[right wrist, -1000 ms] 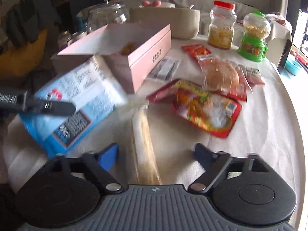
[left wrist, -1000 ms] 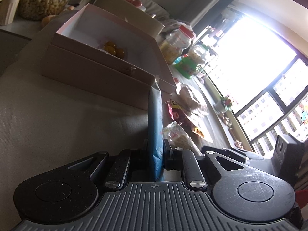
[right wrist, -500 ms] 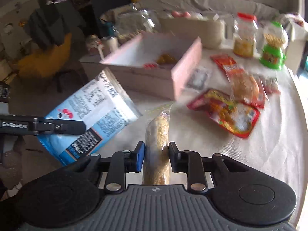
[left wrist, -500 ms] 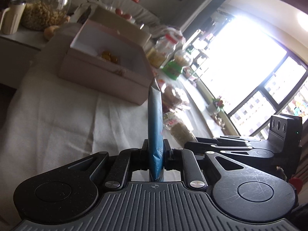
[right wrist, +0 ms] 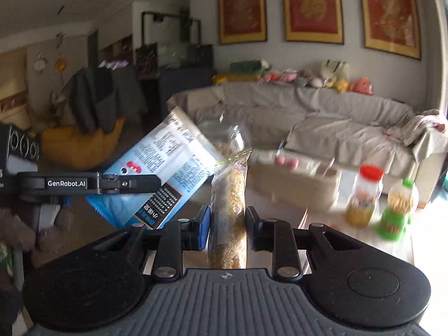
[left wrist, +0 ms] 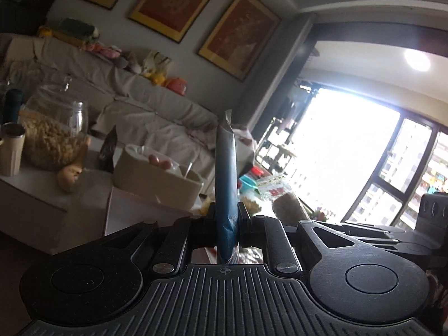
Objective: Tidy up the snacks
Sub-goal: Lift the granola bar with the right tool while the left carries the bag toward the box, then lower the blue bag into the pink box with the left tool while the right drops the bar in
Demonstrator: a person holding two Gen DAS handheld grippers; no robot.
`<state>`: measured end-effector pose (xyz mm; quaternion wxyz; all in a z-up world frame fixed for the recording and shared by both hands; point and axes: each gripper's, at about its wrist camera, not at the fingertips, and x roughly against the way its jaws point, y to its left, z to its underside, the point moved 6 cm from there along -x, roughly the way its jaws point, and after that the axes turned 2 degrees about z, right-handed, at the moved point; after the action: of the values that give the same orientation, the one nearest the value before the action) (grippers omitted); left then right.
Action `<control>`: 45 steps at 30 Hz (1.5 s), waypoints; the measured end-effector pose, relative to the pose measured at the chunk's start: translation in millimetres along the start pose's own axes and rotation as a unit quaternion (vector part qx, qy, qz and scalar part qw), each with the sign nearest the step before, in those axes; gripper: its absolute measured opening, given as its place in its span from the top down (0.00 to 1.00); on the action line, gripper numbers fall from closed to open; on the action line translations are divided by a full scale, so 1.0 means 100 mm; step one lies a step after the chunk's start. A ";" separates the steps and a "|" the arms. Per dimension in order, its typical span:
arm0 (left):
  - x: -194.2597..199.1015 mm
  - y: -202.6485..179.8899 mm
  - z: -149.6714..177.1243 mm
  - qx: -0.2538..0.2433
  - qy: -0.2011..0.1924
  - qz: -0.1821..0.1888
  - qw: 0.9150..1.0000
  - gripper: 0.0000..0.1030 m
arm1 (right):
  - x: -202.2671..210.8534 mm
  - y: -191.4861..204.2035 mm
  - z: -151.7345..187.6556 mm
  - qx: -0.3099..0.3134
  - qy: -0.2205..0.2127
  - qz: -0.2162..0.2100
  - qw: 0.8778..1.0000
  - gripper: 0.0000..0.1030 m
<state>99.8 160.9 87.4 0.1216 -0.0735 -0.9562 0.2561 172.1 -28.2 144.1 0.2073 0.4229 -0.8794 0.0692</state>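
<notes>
My left gripper (left wrist: 226, 224) is shut on a blue snack bag (left wrist: 225, 184), seen edge-on and held upright in the air. The same bag (right wrist: 156, 179) shows flat with printed text in the right wrist view, pinched by the left gripper's fingers (right wrist: 128, 184). My right gripper (right wrist: 227, 225) is shut on a clear packet of golden crumbly snack (right wrist: 228, 210), held upright above the table. That packet (left wrist: 288, 210) also shows in the left wrist view, to the right of the blue bag. The pink box is out of view.
A beige basket (left wrist: 156, 179) stands on the table behind the bag. A glass jar of snacks (left wrist: 50, 137) and a cup (left wrist: 11, 151) sit at the left. A red-lidded jar (right wrist: 364, 196) and a green dispenser (right wrist: 397, 210) stand at the right. A sofa (right wrist: 322, 123) lies beyond.
Both grippers have lifted and tilted upward with their packets, so the table and pink box dropped out of view. One second ago the right gripper was open around the packet; it has shut on it.
</notes>
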 end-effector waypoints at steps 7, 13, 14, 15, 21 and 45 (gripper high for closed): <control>-0.64 0.42 -0.11 0.036 0.022 -0.013 0.999 0.84 | -0.67 -0.30 -0.28 -0.035 0.019 0.029 0.999 0.74; -1.40 1.09 0.18 0.082 0.091 -0.027 0.992 0.84 | -1.53 -0.51 -0.01 -0.059 0.097 0.045 0.992 0.74; -1.50 1.19 0.24 0.084 0.108 -0.038 0.990 0.83 | -1.69 -0.55 0.07 -0.066 0.112 0.046 0.990 0.74; -1.57 1.27 0.31 0.085 0.121 -0.050 0.988 0.83 | -1.83 -0.58 0.16 -0.076 0.127 0.047 0.988 0.74; -1.55 1.40 0.43 0.067 0.120 -0.069 0.988 0.80 | -2.32 -0.67 0.64 -0.100 0.199 0.028 0.974 0.72; -1.28 0.49 1.45 0.005 0.216 -0.028 0.976 0.80 | -2.44 -1.84 0.95 -0.092 0.154 0.096 0.979 0.63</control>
<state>187.4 109.0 -84.1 0.3325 -0.0994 -0.9078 0.2356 421.0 1.7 -54.9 0.3706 0.3000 -0.8761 0.0721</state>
